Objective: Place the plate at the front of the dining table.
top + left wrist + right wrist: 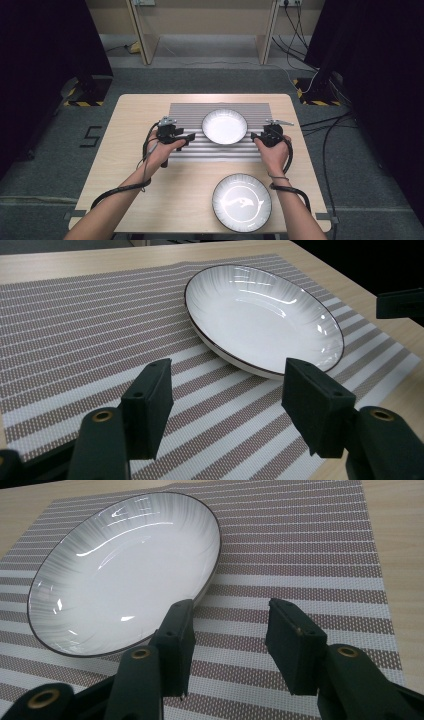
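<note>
A white bowl (224, 126) with a dark rim sits in the middle of a striped placemat (185, 112). My left gripper (189, 137) is open just left of the bowl, its jaws low over the mat. My right gripper (255, 135) is open at the bowl's right edge. From the left gripper view, the bowl (265, 317) lies ahead of the open left gripper (227, 410). In the right gripper view the bowl (120, 570) lies to the left, and one of the fingers (175, 640) of the right gripper (230, 645) stands close by the rim.
A second dark-rimmed plate (242, 202) lies on the wooden table (135, 190) near the front edge, right of centre. Cables (120, 190) trail from both grippers along the forearms. Dark stands and floor cables flank the table.
</note>
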The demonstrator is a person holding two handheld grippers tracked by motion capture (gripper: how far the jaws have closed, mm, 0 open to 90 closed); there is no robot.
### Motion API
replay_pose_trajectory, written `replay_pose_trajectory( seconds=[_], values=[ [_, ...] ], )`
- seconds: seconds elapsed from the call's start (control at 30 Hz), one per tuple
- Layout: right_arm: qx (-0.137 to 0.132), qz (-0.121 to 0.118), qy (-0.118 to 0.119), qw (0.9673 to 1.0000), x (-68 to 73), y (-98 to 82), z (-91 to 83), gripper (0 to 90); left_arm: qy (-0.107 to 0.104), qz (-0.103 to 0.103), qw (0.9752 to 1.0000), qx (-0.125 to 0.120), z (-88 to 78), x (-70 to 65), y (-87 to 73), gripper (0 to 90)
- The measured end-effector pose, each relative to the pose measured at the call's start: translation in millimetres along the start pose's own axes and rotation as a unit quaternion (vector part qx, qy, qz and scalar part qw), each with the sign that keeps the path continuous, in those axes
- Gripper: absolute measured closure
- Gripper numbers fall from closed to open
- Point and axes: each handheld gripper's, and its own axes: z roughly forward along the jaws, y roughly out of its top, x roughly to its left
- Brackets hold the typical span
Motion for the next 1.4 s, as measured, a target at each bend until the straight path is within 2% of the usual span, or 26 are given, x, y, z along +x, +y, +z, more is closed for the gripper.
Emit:
replay_pose_trajectory(
  seconds=[0.07, 0.6, 1.17, 1.4],
  values=[
    [-0.001, 0.004, 0.002, 1.0, -0.3, -1.2, -2.4, 54.1, -0.004, 0.006, 1.0, -0.002, -3.5, -1.3, -1.7, 36.2],
    [-0.005, 0.011, 0.0, 0.9999, -12.6, -15.1, -18.7, 53.1, -0.004, -0.002, 1.0, -0.003, -21.9, 3.8, -21.2, 36.2],
    [-0.004, 0.023, -0.008, 0.9997, -28.7, -29.9, -32.7, 52.3, -0.008, -0.006, 0.9999, -0.004, -35.3, 6.5, -32.7, 35.9],
    [-0.008, 0.02, -0.01, 0.9997, -30.9, -35.3, -42.1, 51.8, -0.004, -0.009, 0.9999, -0.007, -40.9, 8.9, -37.1, 35.9]
  ],
)
